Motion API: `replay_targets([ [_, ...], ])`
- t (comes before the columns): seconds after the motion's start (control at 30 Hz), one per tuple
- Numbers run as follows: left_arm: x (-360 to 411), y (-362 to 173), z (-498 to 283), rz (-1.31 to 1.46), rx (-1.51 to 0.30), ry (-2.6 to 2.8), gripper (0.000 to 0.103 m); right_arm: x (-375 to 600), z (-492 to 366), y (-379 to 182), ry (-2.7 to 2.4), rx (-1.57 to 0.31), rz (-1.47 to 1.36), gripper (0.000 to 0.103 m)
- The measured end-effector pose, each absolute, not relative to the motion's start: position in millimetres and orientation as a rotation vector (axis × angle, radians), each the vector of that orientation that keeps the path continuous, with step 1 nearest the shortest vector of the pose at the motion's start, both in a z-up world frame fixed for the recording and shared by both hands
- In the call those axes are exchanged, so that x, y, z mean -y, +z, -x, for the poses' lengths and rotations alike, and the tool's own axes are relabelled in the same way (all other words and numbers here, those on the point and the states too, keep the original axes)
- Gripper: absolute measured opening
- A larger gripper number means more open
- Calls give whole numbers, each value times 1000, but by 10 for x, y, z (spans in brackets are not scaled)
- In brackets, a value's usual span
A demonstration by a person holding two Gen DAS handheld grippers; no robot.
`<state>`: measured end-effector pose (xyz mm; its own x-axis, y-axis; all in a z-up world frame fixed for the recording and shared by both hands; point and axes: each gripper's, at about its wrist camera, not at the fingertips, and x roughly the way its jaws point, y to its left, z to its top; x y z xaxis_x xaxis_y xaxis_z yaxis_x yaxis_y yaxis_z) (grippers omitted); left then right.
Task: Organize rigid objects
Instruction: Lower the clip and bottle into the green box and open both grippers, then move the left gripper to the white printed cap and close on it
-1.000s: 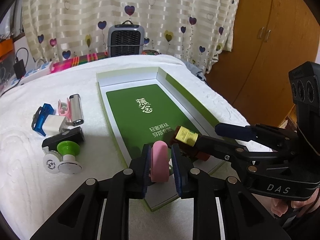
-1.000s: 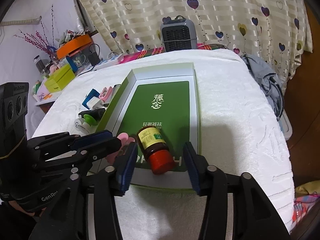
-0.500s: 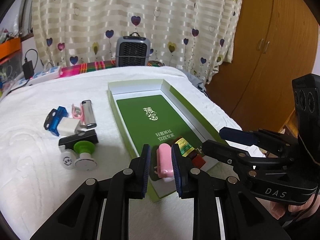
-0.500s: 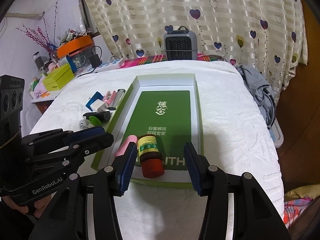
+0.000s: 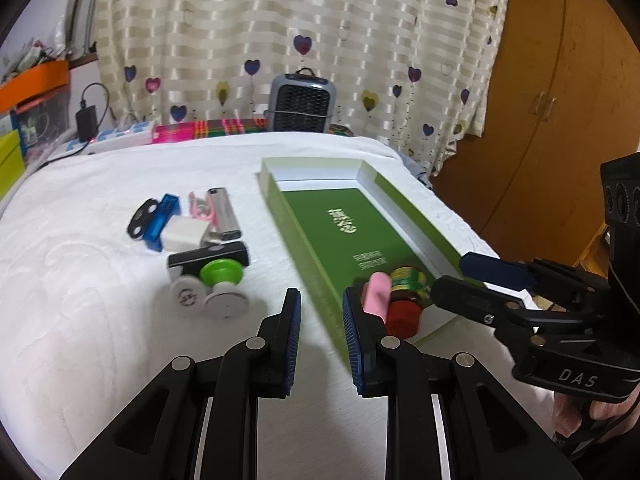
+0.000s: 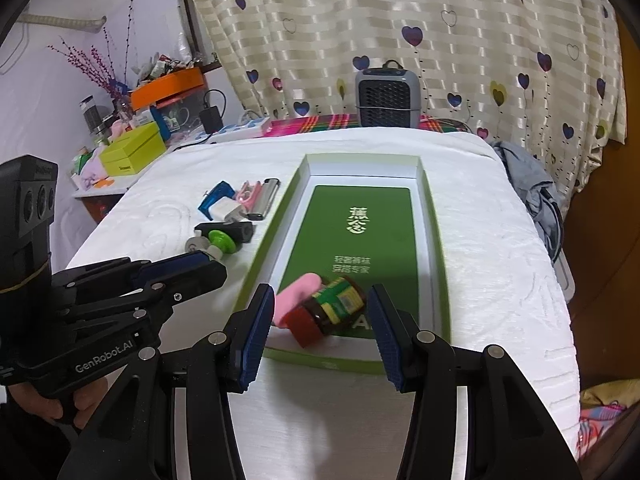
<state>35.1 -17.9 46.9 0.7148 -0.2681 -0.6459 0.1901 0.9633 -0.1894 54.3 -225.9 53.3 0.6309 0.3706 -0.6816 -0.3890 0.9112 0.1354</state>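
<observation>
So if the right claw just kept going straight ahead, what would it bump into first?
Probably the brown jar with the red lid, lying in the green box right between the open right claw. The pink thing beside it looks slightly off that line.

Both black two-finger grippers are just hanging side by side, angled toward each other. Left gripper point(image 5: 320, 320) has its blue-padded fingers point(image 5: 291, 332) spread with nothing between them. Right gripper point(image 6: 320, 328) is spread wide too, gripping nothing.

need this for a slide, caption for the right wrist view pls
Open right gripper over the green box, where a red-capped jar and pink object lie.
</observation>
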Motion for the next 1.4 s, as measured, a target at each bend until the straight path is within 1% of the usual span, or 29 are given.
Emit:
replay_targets([
  [0.47,-303,350,-321,145,-749,-134,21,1937,-524,493,509,-746,76,50],
  [0.5,-328,339,-330,145,-752,-125,21,1926,-526,490,511,-744,79,50],
  [0.6,-399,307,-365,152,-761,-105,30,1883,-542,483,520,-739,83,50],
  [0.8,-461,252,-494,145,-784,-82,36,1824,-578,478,540,-747,83,50],
  [1.07,-519,192,-711,205,-812,-73,41,1734,-626,449,561,-764,102,50],
  [1.4,-623,201,-789,285,-799,-49,41,1697,-661,413,567,-778,100,50],
])
